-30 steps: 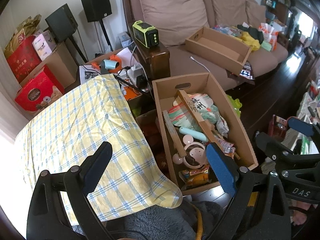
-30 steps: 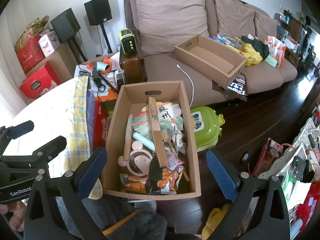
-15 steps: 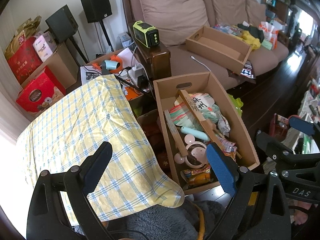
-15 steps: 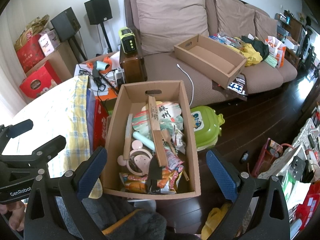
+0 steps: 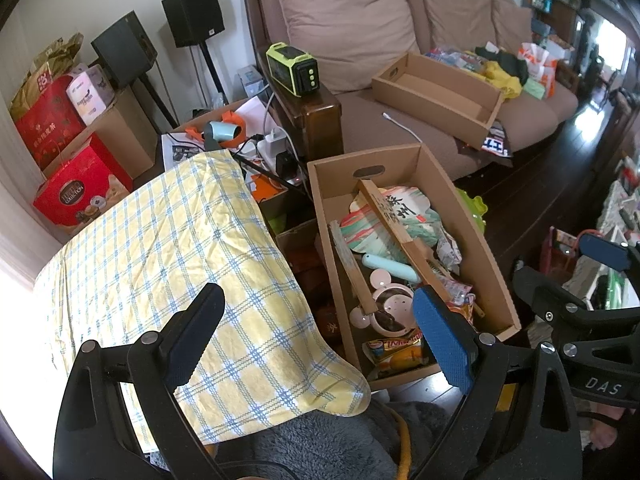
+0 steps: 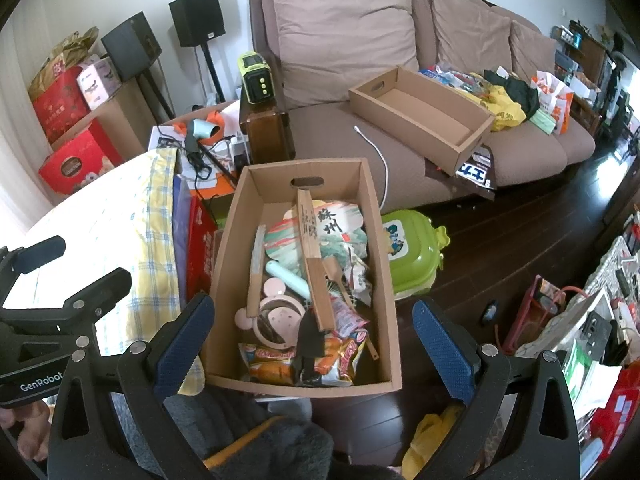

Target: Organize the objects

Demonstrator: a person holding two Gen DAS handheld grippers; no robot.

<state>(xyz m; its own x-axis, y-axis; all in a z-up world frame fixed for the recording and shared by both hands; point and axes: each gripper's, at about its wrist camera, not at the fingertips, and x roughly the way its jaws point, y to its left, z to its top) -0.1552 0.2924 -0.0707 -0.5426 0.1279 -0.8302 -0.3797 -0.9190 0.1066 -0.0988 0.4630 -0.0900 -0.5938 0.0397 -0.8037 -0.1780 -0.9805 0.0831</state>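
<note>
Cardboard box on floor (image 6: 370,216): open-topped, with a handle cutout in its far wall; it stands on the dark wood floor (image 6: 520,240) between the covered table and a green plastic toy case (image 6: 412,256).
Box contents: a painted paper fan (image 6: 340,232) with black characters, a long wooden slat (image 6: 314,264) lying over it, a pale blue tube (image 6: 290,278), a pink round perforated lid (image 6: 280,316), an orange snack packet (image 6: 300,364) at the near end.
Second cardboard box (image 6: 420,112): nothing visible inside it, resting on the seat of the brown sofa (image 6: 328,136), tilted over the front edge.
Table: draped in a yellow and blue checked cloth (image 5: 180,248), just beside the full box.
Sofa armrest: a lime-green and black portable power unit (image 5: 294,68) sits on top.
Left gripper (image 5: 316,338): fingers spread wide apart, nothing between them, held above the cloth's near corner and the box's near end.
Right gripper (image 6: 314,344): fingers likewise released and wide, gripping nothing, held over the near end of the full box.
Background: two black speakers (image 5: 192,14) on stands, red gift boxes (image 5: 76,196) by the wall.
</note>
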